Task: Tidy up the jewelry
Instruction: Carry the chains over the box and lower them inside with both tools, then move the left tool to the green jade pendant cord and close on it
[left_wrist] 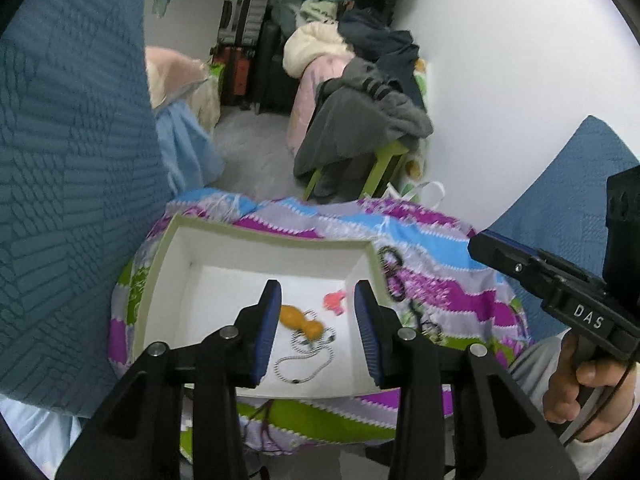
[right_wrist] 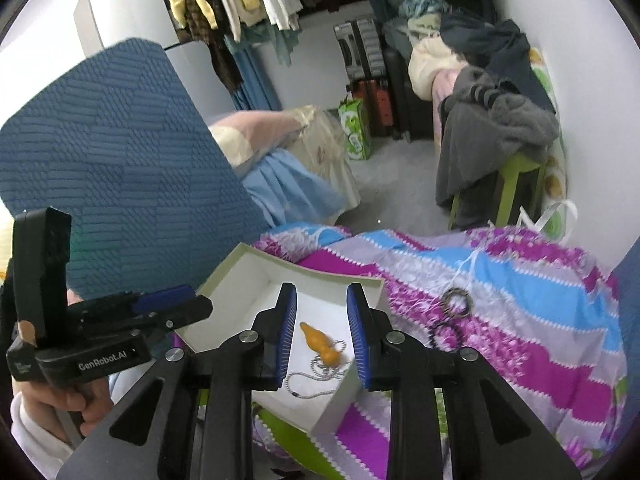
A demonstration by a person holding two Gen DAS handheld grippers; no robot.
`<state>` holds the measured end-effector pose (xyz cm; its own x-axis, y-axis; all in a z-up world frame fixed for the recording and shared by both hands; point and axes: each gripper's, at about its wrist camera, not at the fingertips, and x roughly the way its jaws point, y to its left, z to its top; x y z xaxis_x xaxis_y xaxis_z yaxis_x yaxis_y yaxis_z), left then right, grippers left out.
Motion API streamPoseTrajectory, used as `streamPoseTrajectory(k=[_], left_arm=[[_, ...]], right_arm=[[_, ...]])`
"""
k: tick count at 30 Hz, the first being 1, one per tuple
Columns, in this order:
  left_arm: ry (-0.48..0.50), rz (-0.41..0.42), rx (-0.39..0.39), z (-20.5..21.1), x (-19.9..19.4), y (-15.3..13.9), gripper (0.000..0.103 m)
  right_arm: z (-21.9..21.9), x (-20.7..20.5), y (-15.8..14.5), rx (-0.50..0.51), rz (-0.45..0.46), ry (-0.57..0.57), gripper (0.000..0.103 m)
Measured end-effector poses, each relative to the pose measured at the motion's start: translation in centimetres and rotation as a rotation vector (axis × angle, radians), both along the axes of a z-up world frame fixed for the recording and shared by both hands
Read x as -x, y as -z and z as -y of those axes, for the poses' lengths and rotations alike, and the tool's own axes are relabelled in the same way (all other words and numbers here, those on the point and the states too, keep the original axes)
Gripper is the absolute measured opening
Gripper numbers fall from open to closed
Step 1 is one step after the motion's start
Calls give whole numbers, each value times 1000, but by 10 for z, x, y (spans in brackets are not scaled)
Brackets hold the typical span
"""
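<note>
A shallow white cardboard box with an olive-green rim [left_wrist: 256,236] sits on a bundle wrapped in purple, blue and green patterned fabric [left_wrist: 440,280], flanked by a teal quilted cushion [left_wrist: 72,160] at nine o'clock in the left wrist view. Inside the box, an orange gourd-shaped pendant on a thin white beaded cord [left_wrist: 301,322] lies near the centre, with a small pink trinket [left_wrist: 335,302] at its two o'clock. The left gripper [left_wrist: 316,322] hangs above the box, its blue-padded jaws partly apart and gripping nothing; the pendant shows through the gap below, clear of the pads. At three o'clock from the box, dark ring-shaped bracelets [left_wrist: 394,268] rest on the fabric outside the rim, too blurred to count. Further toward three o'clock a hand [left_wrist: 584,384] grips the handle of the right gripper.

In the right wrist view, the left gripper's black body shows at nine o'clock. The right gripper [right_wrist: 322,338] hovers over the box's near corner, jaws narrowly parted and empty, the pendant [right_wrist: 322,344] and its cord lying beneath. At three o'clock, a bronze-coloured beaded bracelet [right_wrist: 458,302] and a black coiled ring [right_wrist: 446,334] lie on the fabric outside the box. A grey garment draped over a green stool [right_wrist: 492,132] stands at one o'clock
</note>
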<state>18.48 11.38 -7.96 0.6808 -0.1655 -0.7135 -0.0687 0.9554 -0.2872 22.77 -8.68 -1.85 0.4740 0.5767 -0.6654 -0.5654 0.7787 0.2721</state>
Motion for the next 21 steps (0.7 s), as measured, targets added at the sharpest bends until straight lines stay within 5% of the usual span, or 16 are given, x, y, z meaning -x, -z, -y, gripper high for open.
streamPoseTrajectory(k=[11,21], left_arm=[[36,57,18,59,-10,-13,39],[85,4,65,109,-25,26,39]], right_arm=[[65,-7,9,48,52,43,24],[128,-25,76,111,-17,89,24]])
